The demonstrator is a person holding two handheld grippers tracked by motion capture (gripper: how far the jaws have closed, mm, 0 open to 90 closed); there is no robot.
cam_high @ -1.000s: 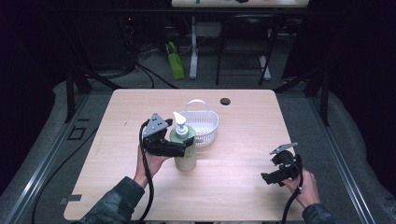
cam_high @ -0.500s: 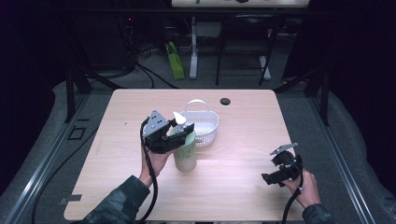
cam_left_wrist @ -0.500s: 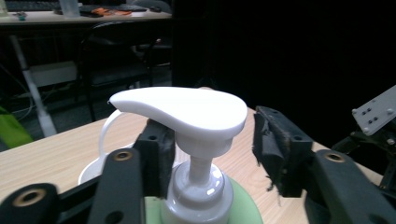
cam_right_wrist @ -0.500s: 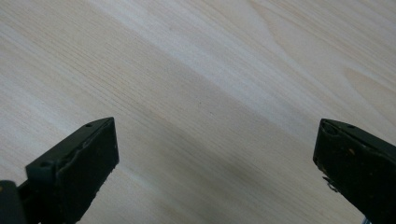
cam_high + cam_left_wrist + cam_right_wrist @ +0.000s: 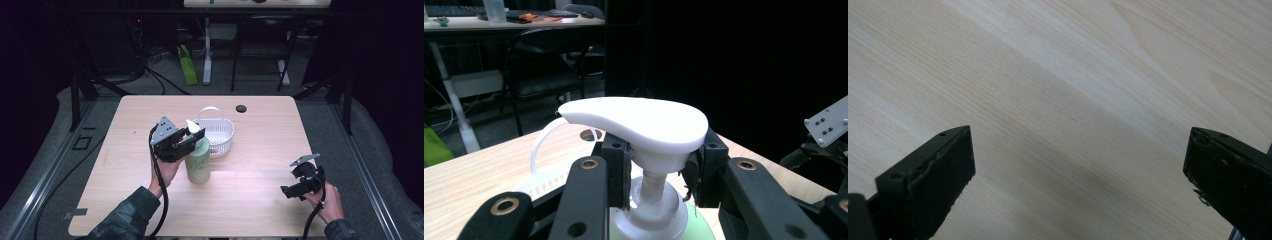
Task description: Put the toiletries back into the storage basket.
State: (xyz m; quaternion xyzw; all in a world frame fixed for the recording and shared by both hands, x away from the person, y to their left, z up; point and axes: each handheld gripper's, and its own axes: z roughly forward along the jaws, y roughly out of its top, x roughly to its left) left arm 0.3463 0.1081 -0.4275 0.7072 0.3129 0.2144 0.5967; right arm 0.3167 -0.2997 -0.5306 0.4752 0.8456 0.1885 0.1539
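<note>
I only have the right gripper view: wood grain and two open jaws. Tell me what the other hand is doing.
Observer: The left gripper is shut on the pump neck of a green soap bottle, just under its white pump head.
Operator: Say where that bottle is.
Observer: It stands upright on the table, near the middle, right in front of a white basket.
Operator: Now place my gripper against it.
Observer: The right gripper is low over the table's near right part, well apart from the bottle, with nothing between its jaws.
</note>
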